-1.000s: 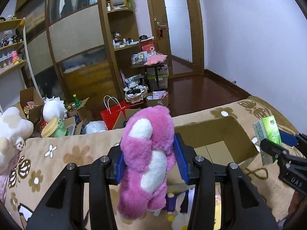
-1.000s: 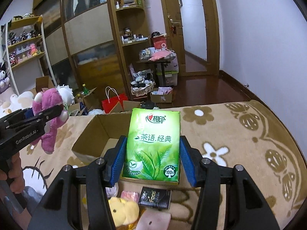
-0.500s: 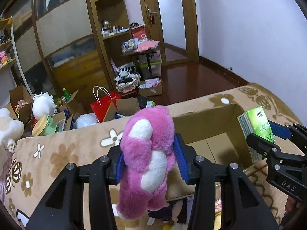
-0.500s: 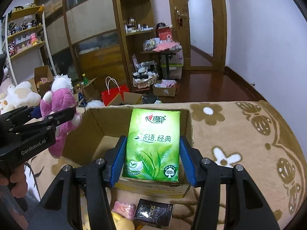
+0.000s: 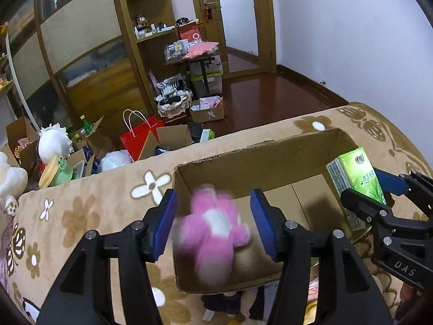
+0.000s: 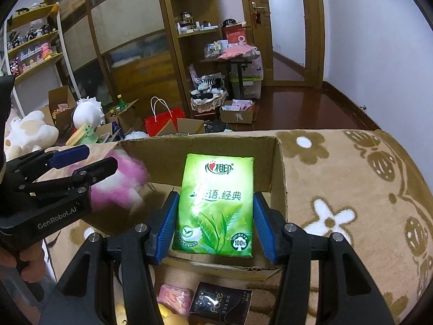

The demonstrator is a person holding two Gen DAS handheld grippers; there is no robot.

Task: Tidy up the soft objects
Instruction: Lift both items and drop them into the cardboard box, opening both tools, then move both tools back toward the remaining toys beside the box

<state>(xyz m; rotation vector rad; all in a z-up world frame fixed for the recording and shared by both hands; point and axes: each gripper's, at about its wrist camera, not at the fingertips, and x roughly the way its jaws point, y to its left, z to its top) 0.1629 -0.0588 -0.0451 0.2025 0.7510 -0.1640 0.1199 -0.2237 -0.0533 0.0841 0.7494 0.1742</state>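
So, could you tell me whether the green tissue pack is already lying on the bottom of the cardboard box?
No, the green tissue pack stands upright between the right gripper pads above the cardboard box.

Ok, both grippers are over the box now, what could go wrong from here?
1. The left gripper is opening and the pink plush, blurred and clear of the pads, is dropping near the box's near-left wall; it might catch the rim or tumble out.
2. The right gripper holds the tissue pack close beside the left one; the two could bump.
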